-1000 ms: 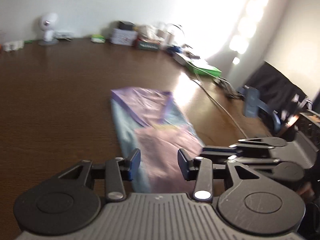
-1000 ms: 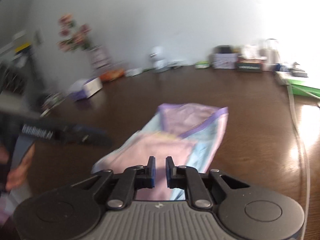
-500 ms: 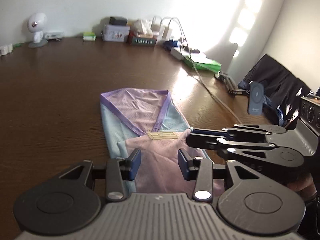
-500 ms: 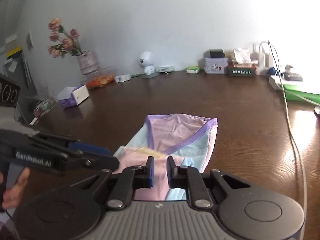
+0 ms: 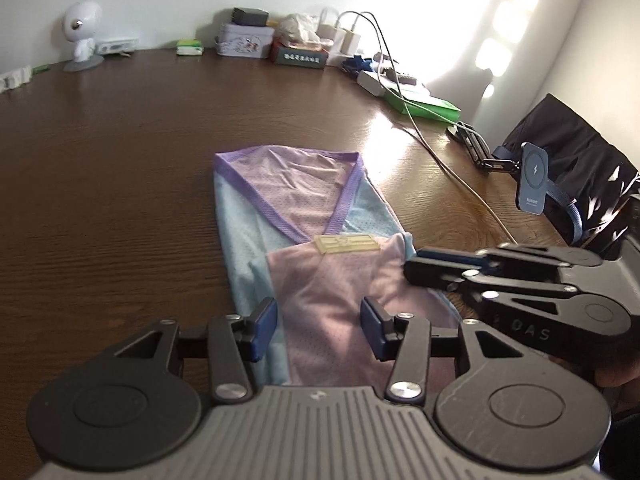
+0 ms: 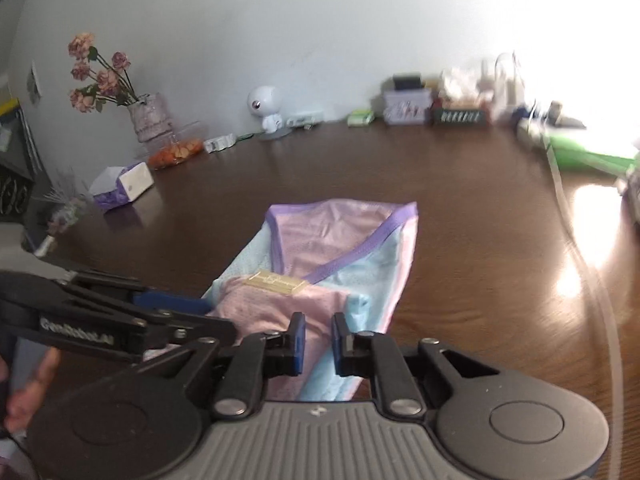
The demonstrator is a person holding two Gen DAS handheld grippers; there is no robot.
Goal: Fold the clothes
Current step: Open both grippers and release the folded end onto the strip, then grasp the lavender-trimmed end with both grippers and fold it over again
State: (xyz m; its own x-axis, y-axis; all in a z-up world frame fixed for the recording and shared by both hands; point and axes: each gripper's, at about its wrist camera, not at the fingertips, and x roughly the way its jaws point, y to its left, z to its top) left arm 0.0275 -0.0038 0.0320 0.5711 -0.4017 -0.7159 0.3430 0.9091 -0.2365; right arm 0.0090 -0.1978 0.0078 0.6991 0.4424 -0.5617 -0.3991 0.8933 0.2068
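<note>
The garment (image 5: 308,240) lay flat on the brown table (image 5: 100,168), a narrow strip of pale blue and pink mesh with a purple band at its far end. Its near pink flap was folded up over the blue, and a small yellowish label (image 5: 347,243) sat at the flap's edge.

Over the last second both tools had drawn nearer the cloth and steadied; the pictures from a second back were smeared with motion, and now they were sharp in the left view and only slightly soft in the right. The garment itself looked as it had before, with the same fold and the same label showing, so I judged the fold already laid and the hands settling for the next one.

The left gripper (image 5: 318,330) hung just over the near end of the cloth with its fingers spread wide and nothing between them. The right gripper (image 6: 318,344) hovered over the near right part, its fingers set close with a narrow gap and no cloth caught in it that I could see. From the left side I saw the right tool's tips reach in beside the flap's right corner, very near the cloth; whether they touched it I could not tell.

To my eye the strip still needed folding across its length, so each tool would have to take hold of a near corner. Thin mesh like this could slip or drag the flap open.
</note>
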